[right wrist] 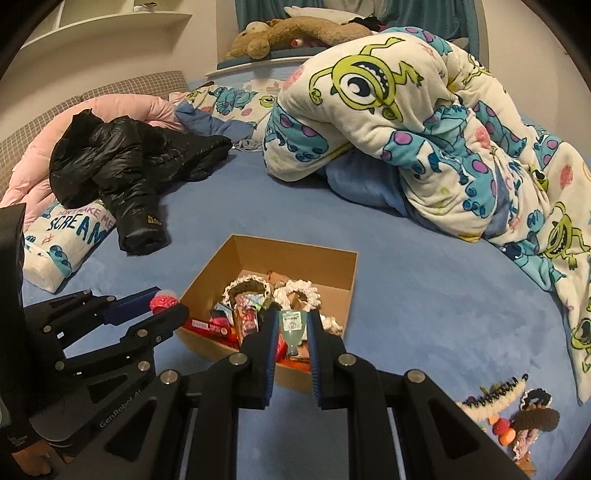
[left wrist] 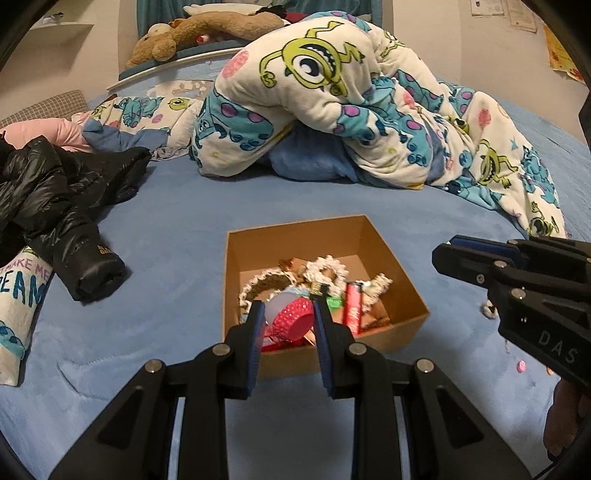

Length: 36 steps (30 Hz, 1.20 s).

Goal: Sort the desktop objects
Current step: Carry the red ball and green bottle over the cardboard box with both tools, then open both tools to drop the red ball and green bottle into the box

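Cardboard box (left wrist: 388, 291), open-topped, sits on the blue bedspread (left wrist: 184, 221) and is part-filled with small items: crocheted rings (right wrist: 295, 291), a red tube (left wrist: 352, 306), wrapped packets.

Left gripper (left wrist: 286, 314): jaws narrow, closed on a pink studded ball (left wrist: 290, 317) with a pale lilac half, held over the near edge of the box. Pointing downward and forward.

Right gripper (right wrist: 291, 328): jaws narrow, closed on a small pale green bottle (right wrist: 293, 328) with a printed label, neck toward the camera, held over the near corner of the box. Likewise angled downward.

Left wrist view only: the ball seen clearly between the pads; the right gripper from the side at the right edge, where its load cannot be made out; a small pink bead (left wrist: 522, 366) on the bedspread beneath it.

Right wrist view only: the bottle; the left gripper from the side at lower left, the pink ball showing at its tip (right wrist: 162, 301); a heap of crocheted pieces (right wrist: 517, 417) in brown, cream and orange lying on the bedspread at lower right, well apart from the box.

Both views, beyond the box: black puffer jacket (left wrist: 62, 199) to the left, lettered pillow (right wrist: 70, 232) near it, cartoon-print quilt (left wrist: 332, 96) bunched behind, brown plush toy (left wrist: 199, 33) on the ledge at the back.
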Tool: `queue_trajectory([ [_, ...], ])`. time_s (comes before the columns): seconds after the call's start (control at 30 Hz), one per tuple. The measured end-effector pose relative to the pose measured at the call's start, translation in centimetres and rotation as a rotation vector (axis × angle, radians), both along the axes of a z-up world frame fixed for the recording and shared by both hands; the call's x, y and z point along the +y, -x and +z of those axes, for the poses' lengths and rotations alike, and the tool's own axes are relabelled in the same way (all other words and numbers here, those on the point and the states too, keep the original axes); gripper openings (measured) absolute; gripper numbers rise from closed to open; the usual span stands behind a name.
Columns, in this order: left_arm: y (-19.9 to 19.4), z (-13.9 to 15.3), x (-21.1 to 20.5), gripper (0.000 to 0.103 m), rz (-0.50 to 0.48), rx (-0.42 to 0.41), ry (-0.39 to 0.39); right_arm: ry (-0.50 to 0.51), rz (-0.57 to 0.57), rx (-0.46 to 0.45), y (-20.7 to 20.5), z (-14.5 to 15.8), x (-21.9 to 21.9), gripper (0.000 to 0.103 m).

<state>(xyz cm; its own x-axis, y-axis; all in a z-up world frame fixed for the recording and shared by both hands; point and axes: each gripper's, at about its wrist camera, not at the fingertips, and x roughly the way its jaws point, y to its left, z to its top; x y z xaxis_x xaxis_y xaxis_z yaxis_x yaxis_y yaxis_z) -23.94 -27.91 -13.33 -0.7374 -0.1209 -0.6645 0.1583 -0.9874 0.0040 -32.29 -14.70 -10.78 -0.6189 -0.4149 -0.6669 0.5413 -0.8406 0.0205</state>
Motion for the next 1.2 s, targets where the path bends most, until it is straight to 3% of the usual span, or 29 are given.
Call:
queue_trajectory([
  [0.9,4.2,-2.5,-3.0,0.028,0.011,-0.004,0.006,-0.021,-0.011,-0.039,3.8,-3.0,-3.2,0.016],
  [1.07,4.2,-2.5,-3.3,0.043,0.017,0.004,0.002,-0.021,-0.022,-0.038,4.2,-3.0,-3.5,0.017],
  [1.2,4.1,-2.5,-3.5,0.044,0.019,0.001,0.003,-0.025,-0.02,-0.042,4.2,-3.2,-3.6,0.017],
])
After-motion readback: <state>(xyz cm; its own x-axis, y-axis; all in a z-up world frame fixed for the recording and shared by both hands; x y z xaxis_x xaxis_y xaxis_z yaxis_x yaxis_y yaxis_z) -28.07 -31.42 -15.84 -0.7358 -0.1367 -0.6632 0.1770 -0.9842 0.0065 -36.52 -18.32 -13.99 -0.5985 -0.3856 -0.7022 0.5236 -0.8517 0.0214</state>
